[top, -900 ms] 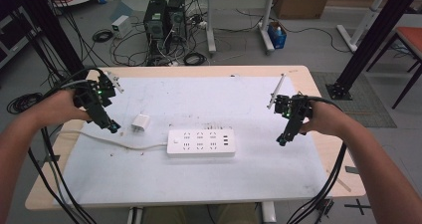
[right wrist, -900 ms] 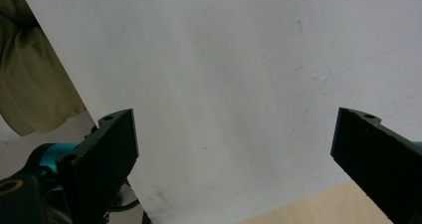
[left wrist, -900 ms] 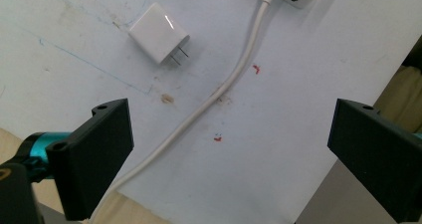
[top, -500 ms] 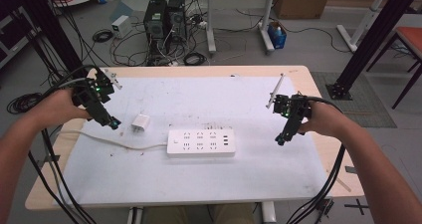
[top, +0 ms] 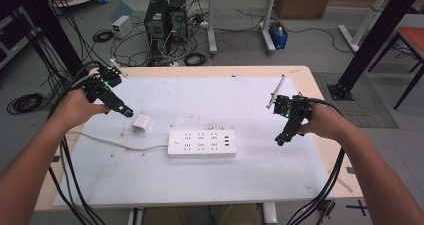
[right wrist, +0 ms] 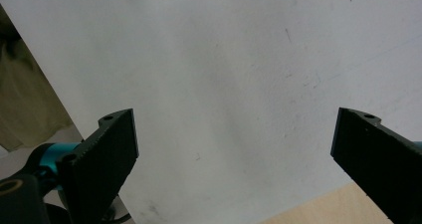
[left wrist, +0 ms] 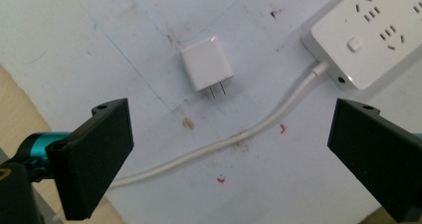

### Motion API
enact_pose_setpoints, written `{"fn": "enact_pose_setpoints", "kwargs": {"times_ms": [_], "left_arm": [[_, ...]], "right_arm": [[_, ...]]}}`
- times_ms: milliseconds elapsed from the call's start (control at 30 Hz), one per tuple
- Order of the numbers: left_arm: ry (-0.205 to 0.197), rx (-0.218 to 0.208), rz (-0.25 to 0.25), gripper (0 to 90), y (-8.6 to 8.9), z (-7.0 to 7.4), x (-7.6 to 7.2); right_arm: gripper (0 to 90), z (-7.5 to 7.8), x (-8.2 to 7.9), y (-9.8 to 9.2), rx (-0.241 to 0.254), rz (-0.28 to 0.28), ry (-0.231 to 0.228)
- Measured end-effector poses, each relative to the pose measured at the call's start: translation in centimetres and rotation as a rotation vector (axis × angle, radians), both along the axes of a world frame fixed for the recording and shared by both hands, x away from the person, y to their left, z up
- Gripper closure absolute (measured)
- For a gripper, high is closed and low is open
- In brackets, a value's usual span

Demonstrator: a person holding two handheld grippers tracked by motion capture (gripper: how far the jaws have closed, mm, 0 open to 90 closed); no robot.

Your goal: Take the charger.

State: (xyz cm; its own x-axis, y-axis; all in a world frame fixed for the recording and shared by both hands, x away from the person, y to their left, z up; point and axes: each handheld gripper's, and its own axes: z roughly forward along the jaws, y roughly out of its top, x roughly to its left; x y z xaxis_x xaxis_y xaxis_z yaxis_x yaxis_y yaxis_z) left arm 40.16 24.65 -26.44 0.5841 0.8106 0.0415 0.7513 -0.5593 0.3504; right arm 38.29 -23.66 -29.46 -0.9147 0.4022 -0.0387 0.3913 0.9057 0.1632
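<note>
Jaws of the left gripper (top: 128, 112) stood apart above the white charger (left wrist: 207, 63), beside the power strip (top: 201, 143); right gripper (top: 280, 140) jaws gaped empty over the table (top: 210, 97).

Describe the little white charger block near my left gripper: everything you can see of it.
The charger block is a small white cube with rounded corners, smooth and glossy like plastic. Two flat metal prongs stick out of one face, level with the table. It lies flat on the white mat, unplugged, beside the power strip and apart from the strip's white cable. Nothing touches it except the mat. The left gripper hovers close by with its jaws wide apart, empty.
</note>
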Motion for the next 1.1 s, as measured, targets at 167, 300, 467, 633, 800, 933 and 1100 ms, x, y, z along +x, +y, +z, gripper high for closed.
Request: {"fn": "enact_pose_setpoints", "kwargs": {"times_ms": [167, 300, 467, 633, 800, 933, 1100], "left_arm": [[-0.018, -0.021, 0.114, 4.2, 0.0, -0.6, 0.8], [-0.023, -0.023, 0.156, 4.2, -0.1, -1.4, 1.3], [-0.023, -0.034, 0.221, 4.2, -0.2, -2.9, 1.9], [-0.005, -0.057, 0.252, 4.2, -0.5, -4.8, 2.7], [0.002, -0.057, 0.252, 4.2, -1.0, -7.2, 3.3], [0.005, -0.053, 0.259, 4.2, -1.1, -8.1, 3.5], [0.000, -0.064, 0.277, 4.2, -1.1, -9.6, 4.0]], "right_arm": [[3.9, -0.2, 0.1, 0.1, 0.004, 0.003, -0.010], [3.9, -0.3, 0.1, 0.1, 0.004, -0.006, -0.018], [3.9, -0.5, 0.2, 0.1, 0.005, -0.008, -0.019], [3.9, -0.6, 0.2, 0.1, 0.007, -0.008, -0.022], [3.9, -0.6, 0.1, -0.1, 0.015, -0.017, -0.031], [4.0, -0.7, 0.1, -0.2, 0.016, -0.018, -0.028], [3.9, -1.0, 0.0, -0.4, 0.022, -0.021, -0.023]]}}
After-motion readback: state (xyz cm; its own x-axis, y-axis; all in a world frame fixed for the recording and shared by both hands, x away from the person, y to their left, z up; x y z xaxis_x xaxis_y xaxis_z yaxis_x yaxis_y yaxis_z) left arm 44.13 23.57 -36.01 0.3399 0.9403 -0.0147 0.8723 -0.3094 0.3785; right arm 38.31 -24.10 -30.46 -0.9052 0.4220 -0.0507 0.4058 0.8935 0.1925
